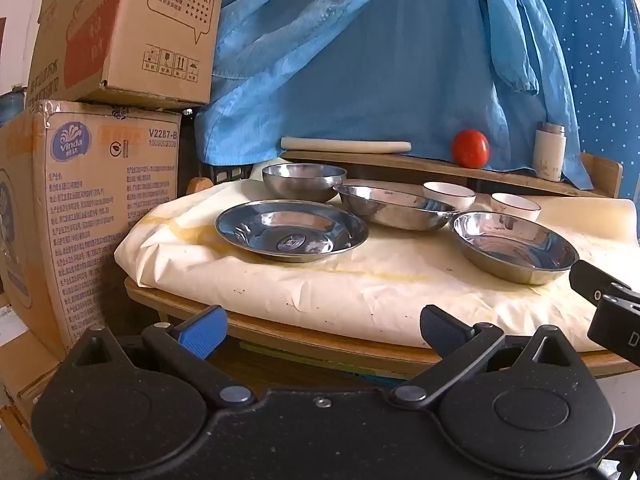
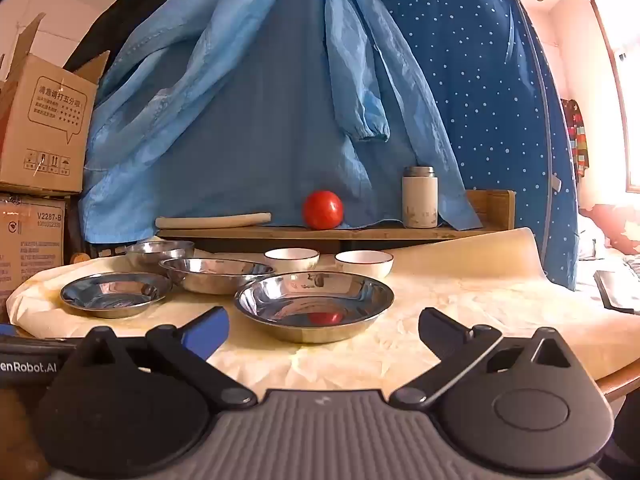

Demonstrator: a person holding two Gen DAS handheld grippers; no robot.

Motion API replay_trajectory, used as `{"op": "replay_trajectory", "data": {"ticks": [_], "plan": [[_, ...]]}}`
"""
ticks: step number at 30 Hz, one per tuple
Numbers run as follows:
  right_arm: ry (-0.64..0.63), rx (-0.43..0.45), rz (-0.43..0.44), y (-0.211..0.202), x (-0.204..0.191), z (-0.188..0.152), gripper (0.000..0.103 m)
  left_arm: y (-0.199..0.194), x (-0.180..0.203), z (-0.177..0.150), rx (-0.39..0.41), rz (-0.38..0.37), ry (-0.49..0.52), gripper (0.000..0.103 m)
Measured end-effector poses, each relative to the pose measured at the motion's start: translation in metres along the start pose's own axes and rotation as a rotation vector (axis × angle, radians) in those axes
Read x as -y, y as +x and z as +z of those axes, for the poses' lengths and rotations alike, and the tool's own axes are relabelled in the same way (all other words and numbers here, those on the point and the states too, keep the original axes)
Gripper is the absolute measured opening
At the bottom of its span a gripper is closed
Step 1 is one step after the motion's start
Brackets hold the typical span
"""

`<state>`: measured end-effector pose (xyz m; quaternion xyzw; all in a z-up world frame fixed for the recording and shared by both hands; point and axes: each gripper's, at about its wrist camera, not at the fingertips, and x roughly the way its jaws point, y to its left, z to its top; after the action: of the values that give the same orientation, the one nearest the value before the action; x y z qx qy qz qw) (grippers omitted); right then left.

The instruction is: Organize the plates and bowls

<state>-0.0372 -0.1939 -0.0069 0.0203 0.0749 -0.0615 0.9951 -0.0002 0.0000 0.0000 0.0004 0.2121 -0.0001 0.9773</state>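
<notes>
Six dishes sat on the cream paper sheet (image 2: 460, 292) when I checked both wrist views. Nearest my right side lay a wide shiny steel plate (image 2: 314, 304), reflecting a red spot. To its left, well apart, lay a shallower flat-rimmed steel plate (image 1: 292, 230). Between and behind them stood a broad steel basin (image 1: 394, 208), and behind that, far left, a deeper round steel bowl (image 1: 304, 180). Two small white ceramic bowls with thin dark rims stood side by side at the back, one left (image 2: 292, 259), one right (image 2: 364, 262), not touching.

My left gripper (image 1: 320, 328) hung short of the table's wooden edge (image 1: 280, 336), blue-padded fingers spread wide, nothing between them. My right gripper (image 2: 320, 330) hovered over the near paper just before the wide plate, jaws equally wide, holding nothing.

Behind the dishes ran a low wooden shelf (image 2: 320, 234) carrying a pale rolling pin (image 2: 212, 220), a red tomato (image 2: 323, 210) and a white flask with metal cap (image 2: 419, 198). Blue cloth (image 2: 260, 120) hung behind. Stacked cardboard boxes (image 1: 100, 120) stood left.
</notes>
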Motion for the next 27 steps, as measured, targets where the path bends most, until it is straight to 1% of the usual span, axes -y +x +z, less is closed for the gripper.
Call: {"op": "replay_trajectory", "data": {"ticks": [8,9,27], "plan": [[0.006,0.001,0.002,-0.001,0.000,-0.001,0.103,0.005,0.001,0.000,0.009,-0.003,0.007,0.102],[0.006,0.001,0.001,-0.001,0.000,-0.001,0.103,-0.004,0.004,0.001,0.020,-0.015,0.010,0.102],[0.010,0.003,0.002,-0.001,0.003,-0.002,0.103,-0.005,0.004,0.000,0.023,-0.015,0.012,0.102]]}}
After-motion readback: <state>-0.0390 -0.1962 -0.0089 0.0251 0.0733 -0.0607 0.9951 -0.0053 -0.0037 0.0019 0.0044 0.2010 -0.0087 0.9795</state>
